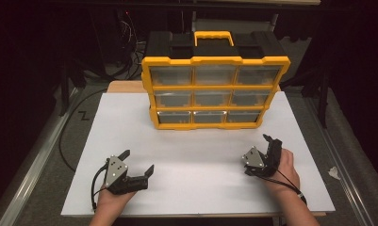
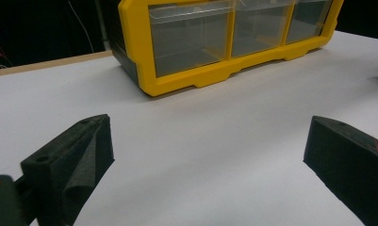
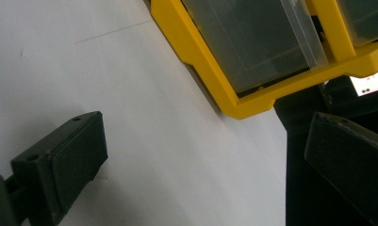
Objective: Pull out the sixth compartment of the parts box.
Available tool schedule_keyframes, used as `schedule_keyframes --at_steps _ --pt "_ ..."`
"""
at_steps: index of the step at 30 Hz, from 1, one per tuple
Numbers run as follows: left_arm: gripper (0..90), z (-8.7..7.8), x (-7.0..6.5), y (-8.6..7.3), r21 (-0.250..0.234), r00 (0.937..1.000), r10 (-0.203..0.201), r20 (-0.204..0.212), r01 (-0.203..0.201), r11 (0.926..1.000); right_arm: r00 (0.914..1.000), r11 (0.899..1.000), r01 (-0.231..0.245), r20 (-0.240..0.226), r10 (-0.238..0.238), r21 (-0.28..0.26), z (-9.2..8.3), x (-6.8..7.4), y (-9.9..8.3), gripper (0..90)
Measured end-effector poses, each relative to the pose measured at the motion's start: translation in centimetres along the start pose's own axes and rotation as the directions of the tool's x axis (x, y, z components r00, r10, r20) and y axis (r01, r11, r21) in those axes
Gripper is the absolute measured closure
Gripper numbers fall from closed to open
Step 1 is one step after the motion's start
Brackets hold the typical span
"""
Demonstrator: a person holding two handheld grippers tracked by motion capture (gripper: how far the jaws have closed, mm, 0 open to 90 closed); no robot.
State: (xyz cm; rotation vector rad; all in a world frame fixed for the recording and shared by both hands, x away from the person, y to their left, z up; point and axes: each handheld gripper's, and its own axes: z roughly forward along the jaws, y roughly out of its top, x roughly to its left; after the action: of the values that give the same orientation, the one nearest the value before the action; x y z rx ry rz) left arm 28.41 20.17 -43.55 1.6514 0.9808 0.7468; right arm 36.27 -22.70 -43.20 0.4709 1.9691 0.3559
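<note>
High view: organizer (image 1: 215, 92) stands beyond both claws.

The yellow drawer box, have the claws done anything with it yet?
Nothing looks done: the yellow plastic organiser with nine clear drawers stands upright on the white table, every drawer shut. The left claw and right claw are open, empty and apart from it. Reaching a drawer is all still ahead.

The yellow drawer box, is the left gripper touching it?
Apart. The high view shows the left gripper open, with bare white table between it and the yellow drawer box. The left gripper view shows the same white gap ahead of its fingers.
</note>
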Motion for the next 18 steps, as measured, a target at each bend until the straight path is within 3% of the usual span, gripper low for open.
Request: schedule_keyframes --at_steps 7,10,18 --pt "2.8 0.01 -0.01 -0.01 0.001 1.0000 0.002 0.000 -0.002 1.0000 0.9974 0.998 0.066 0.028 -0.066 0.007 -0.16 0.30 0.18 1.3" --pt "2.8 0.01 0.01 -0.01 0.003 1.0000 0.002 -0.001 -0.002 1.0000 0.9969 0.997 0.072 0.030 -0.073 0.016 -0.27 0.41 0.26 1.2" --pt "2.8 -0.01 0.04 -0.02 0.003 1.0000 0.002 -0.002 -0.002 1.0000 0.9826 0.984 0.174 0.061 -0.175 0.030 -0.64 0.81 0.77 1.2"
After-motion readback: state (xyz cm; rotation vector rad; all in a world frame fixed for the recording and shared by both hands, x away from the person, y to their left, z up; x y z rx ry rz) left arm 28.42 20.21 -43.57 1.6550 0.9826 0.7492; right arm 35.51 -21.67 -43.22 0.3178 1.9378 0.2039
